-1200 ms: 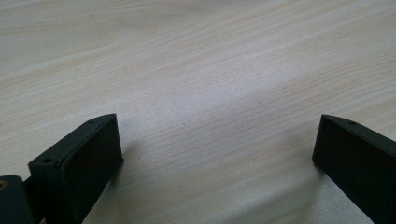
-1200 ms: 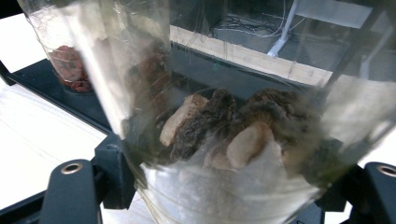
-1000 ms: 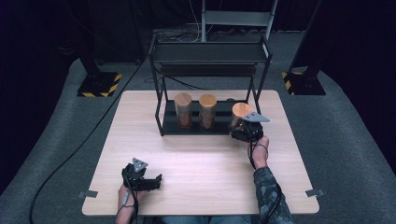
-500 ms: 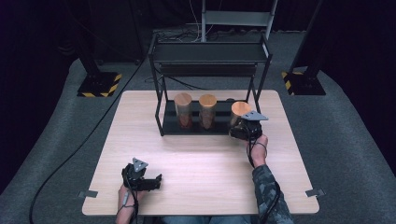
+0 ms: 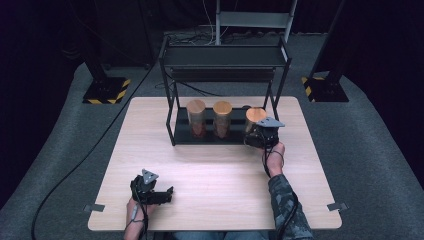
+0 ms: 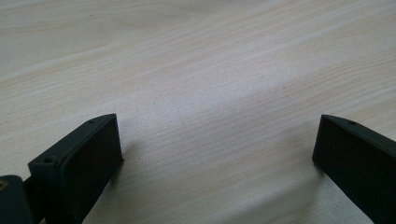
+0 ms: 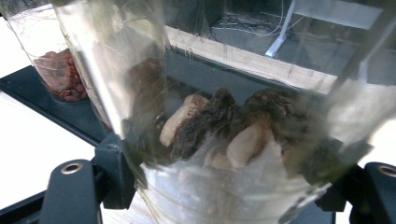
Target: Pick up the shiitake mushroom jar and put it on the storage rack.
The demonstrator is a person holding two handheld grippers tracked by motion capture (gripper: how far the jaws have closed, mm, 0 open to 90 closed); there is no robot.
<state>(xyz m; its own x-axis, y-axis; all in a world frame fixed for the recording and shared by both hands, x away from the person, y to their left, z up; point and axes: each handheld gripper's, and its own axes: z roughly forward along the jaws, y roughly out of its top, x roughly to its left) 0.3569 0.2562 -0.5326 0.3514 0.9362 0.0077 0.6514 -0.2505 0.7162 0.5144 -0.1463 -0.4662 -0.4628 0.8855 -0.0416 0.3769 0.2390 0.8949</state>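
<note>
Little has moved since a second ago: the right tool (image 5: 258, 134) stays at the right end of the black rack (image 5: 172, 90) with its jaws clamped around the clear jar (image 7: 224, 121) of dark dried mushrooms, wooden lid (image 5: 255, 114) on top. Two more wooden-lidded jars (image 5: 196, 117) stand on the rack's bottom shelf to its left, one holding red pieces. Low at the near left of the tabletop (image 5: 220, 175), the left tool (image 5: 159, 194) rests with jaws spread wide over bare wood.
</note>
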